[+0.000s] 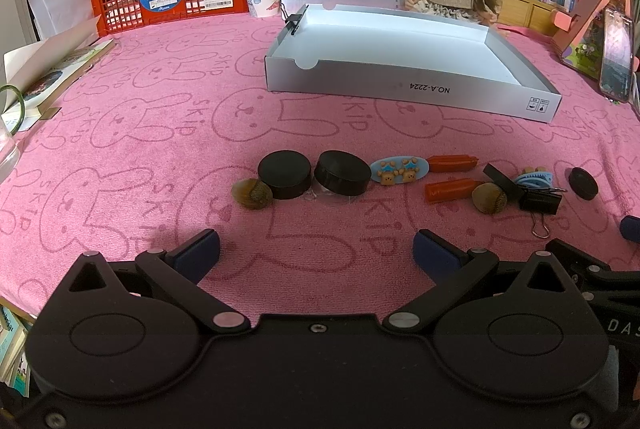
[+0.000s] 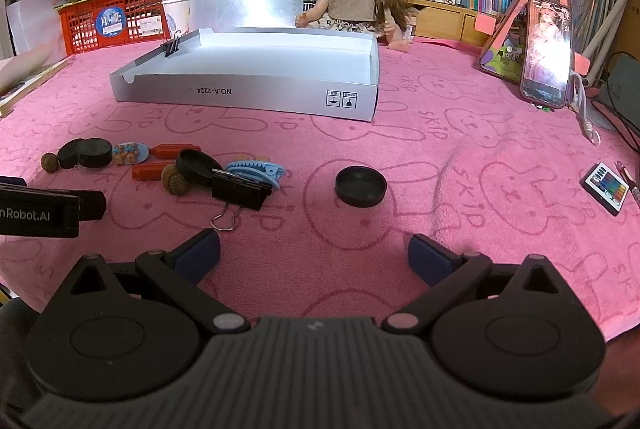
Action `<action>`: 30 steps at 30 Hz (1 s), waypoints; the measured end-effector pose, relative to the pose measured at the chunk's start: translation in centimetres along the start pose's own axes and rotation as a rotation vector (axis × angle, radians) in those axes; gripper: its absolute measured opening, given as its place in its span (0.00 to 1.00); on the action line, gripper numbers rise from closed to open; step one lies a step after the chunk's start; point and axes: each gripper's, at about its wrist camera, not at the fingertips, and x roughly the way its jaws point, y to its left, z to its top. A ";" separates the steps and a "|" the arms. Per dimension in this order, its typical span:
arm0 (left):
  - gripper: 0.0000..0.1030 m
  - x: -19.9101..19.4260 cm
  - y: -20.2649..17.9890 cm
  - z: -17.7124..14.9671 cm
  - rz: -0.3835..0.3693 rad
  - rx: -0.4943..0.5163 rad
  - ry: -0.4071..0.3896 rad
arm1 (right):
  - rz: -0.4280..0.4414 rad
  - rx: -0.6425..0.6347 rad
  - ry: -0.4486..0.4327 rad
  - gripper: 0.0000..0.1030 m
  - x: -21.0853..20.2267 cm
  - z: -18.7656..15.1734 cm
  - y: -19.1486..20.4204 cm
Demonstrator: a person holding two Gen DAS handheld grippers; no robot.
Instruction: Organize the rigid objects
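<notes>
Two grippers, both spread wide, nothing held. My right gripper hangs low over the pink towel; the lone black cap sits just ahead of it, slightly right of centre between the pads, round so no long axis to line up. Left of that from the right gripper: black binder clip with wire handles pointing back at me, touching the blue hair clip, then a nut, two orange pieces, more black caps.

My left gripper faces the row's other end: two black caps straight ahead near centre, a nut touching the left one, bear barrette and orange pieces off to its right, long axes running across my view.

Grey box sits beyond the row, well apart, open top, looks empty.

My read: nothing sorted yet. Right is nearer the lone cap, left nearer the paired caps. Straight forward reach for either.
</notes>
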 end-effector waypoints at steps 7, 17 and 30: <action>1.00 -0.3 0.5 -0.3 -0.008 0.005 -0.004 | 0.007 0.001 -0.010 1.00 0.0 -0.2 -0.1; 0.99 -0.5 0.7 -0.4 -0.022 0.013 -0.007 | 0.022 -0.011 -0.030 0.93 -0.3 -0.3 0.0; 0.55 -2.0 2.6 0.3 -0.154 -0.073 -0.063 | 0.144 0.013 -0.096 0.58 -1.0 0.5 0.8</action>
